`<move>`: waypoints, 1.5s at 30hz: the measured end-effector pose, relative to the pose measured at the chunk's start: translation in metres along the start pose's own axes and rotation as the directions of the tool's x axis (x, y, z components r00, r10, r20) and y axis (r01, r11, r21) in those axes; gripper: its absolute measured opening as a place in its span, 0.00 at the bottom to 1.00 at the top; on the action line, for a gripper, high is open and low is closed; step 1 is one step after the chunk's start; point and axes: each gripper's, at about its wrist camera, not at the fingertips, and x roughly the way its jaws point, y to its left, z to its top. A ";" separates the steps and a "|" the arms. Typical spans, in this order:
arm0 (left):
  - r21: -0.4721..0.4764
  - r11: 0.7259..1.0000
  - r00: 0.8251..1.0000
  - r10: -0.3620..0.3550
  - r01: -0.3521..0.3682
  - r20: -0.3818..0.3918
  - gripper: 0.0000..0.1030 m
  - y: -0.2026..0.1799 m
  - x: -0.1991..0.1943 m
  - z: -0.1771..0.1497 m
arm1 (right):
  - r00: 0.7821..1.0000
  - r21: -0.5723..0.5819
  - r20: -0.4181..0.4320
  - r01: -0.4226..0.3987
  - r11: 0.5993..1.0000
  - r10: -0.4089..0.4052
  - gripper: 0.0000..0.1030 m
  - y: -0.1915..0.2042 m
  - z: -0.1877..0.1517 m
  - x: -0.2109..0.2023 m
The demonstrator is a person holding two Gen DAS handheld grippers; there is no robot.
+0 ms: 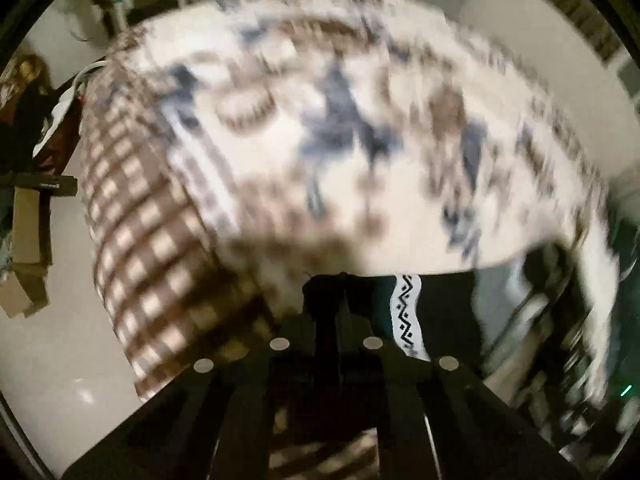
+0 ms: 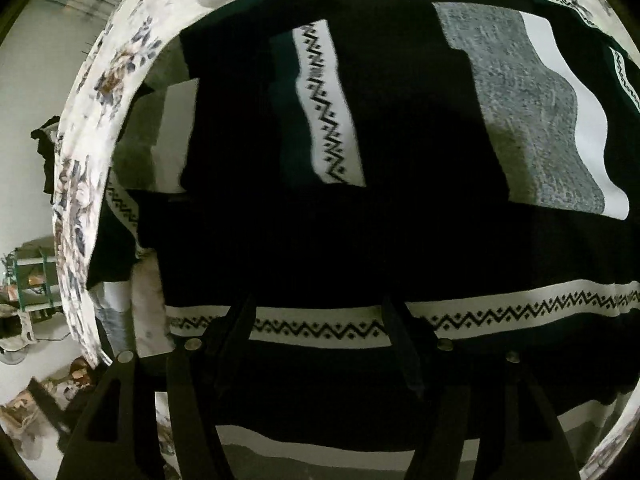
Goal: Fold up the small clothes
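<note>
The dark sweater [image 2: 400,240] with zigzag bands lies spread on the flowered bedcover [image 2: 80,184]. The right claw [image 2: 320,320], fingers apart, hovers over its near band; the left claw [image 1: 332,292] looks clenched, blurred. A fold seems underway; next, pinch the hem.

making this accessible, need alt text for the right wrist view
A black sweater with white zigzag bands and a grey patch fills the view, spread on a floral sheet. The right tool hangs open over its lower zigzag band.
</note>
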 end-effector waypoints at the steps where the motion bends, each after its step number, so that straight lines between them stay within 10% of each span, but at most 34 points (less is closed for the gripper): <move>1: -0.042 0.999 0.999 -0.027 0.028 0.022 0.05 0.007 -0.007 0.012 | 1.000 -0.004 0.001 0.000 1.000 0.000 0.65 0.003 -0.001 0.000; 8: -0.176 0.980 0.992 -0.072 0.089 0.100 0.05 0.040 0.013 0.076 | 1.000 -0.010 0.008 -0.004 1.000 0.004 0.65 0.024 -0.001 0.012; 16: -0.354 0.916 0.979 -0.205 0.190 -0.004 0.11 0.069 0.060 0.082 | 1.000 0.034 0.016 -0.004 0.999 0.004 0.66 0.030 0.004 0.016; 21: -0.405 0.893 0.979 -0.199 0.196 0.034 0.62 0.089 0.019 0.050 | 0.997 0.056 0.060 0.054 0.997 -0.057 0.80 0.018 0.002 0.003; 30: -0.606 0.726 0.896 -0.441 0.324 -0.049 0.62 0.060 0.057 -0.024 | 0.993 0.089 0.089 0.072 0.993 -0.079 0.80 0.007 0.003 -0.007; 36: -0.606 0.755 0.956 -0.293 0.252 0.032 0.56 0.042 0.071 -0.007 | 0.993 0.109 0.087 0.075 0.991 -0.085 0.80 -0.004 -0.007 -0.012; 39: -0.508 0.843 0.983 -0.180 0.178 0.046 0.05 0.033 0.058 0.011 | 0.993 0.122 0.081 0.080 0.989 -0.091 0.80 -0.014 -0.013 -0.013; 45: -0.383 0.905 0.981 -0.151 0.187 0.122 0.04 0.021 0.036 0.042 | 0.992 0.182 0.085 0.073 0.980 -0.090 0.80 -0.041 -0.024 -0.019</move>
